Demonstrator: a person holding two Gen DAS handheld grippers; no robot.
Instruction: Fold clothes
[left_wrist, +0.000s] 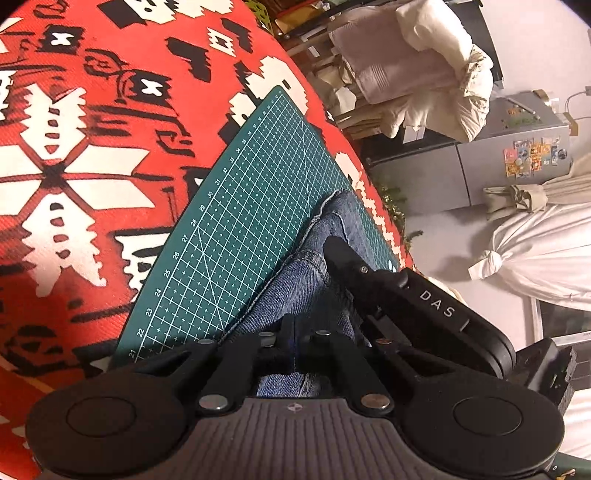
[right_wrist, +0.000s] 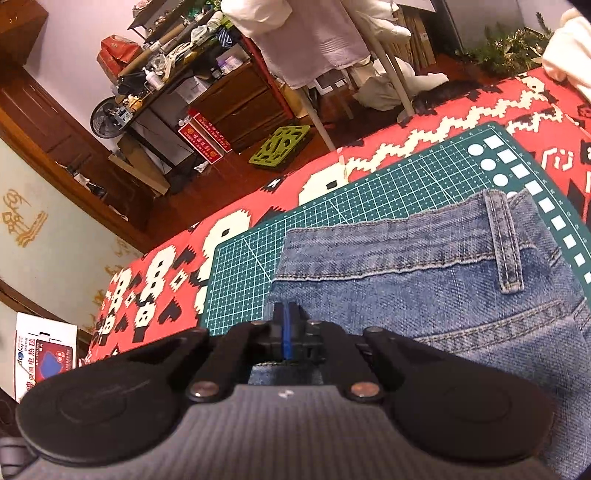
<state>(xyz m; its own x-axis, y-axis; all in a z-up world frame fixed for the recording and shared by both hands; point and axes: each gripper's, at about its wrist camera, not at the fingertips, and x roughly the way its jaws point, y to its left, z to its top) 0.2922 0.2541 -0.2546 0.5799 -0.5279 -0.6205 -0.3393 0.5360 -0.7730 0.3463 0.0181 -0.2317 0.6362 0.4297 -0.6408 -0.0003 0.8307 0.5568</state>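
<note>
Left tongs (left_wrist: 291, 343) pinched on bunched jeans (left_wrist: 295, 291) at lower centre, right tongs (right_wrist: 286, 332) clamped on denim waistband edge, fingertips buried in cloth, jeans lying on gridded green mat (left_wrist: 236, 206), woven red patterned cloth (left_wrist: 74, 155) over surface, cut off by frame.

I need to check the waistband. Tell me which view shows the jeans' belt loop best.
The right wrist view: the belt loop lies flat and sharp across the waistband of the jeans on the green mat. The left wrist view shows only bunched denim behind the other gripper; no loop is visible.
</note>
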